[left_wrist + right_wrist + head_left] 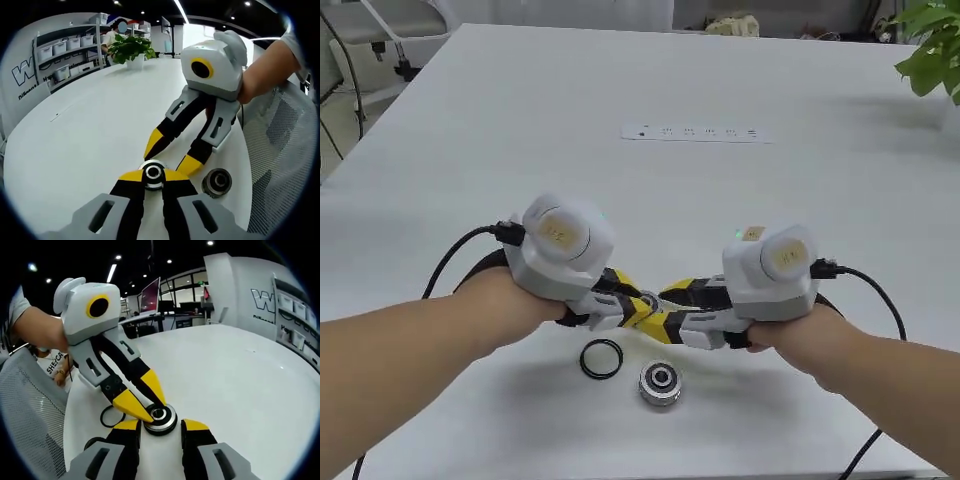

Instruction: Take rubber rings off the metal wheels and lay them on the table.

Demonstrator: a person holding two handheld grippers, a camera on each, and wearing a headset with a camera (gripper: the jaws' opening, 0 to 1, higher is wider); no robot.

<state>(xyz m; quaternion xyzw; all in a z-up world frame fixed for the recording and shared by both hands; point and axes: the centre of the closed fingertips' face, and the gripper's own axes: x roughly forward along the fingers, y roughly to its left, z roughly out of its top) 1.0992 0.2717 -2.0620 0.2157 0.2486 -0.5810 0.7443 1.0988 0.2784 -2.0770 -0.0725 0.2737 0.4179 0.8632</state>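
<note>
Step in hand: stripping the ring from a wheel held between the two tools. The left gripper has its jaws closed tight on a small metal wheel, held over the white counter. The right gripper faces it with jaws spread apart, one tip to each side of that wheel, gripping nothing. One rubber ring lies flat on the counter, below the meeting jaws on the left gripper's side. A second wheel rests just beside the ring, not touching it.

Next move, as a judgement: the right jaws should close on the wheel's outer band only, then draw away while the left jaws hold firm.

The right gripper view shows a dark band around the held wheel, probably its ring. The left gripper view shows the wheel's bright hub face instead. In the head view the held wheel is largely hidden among the jaw tips.
</note>
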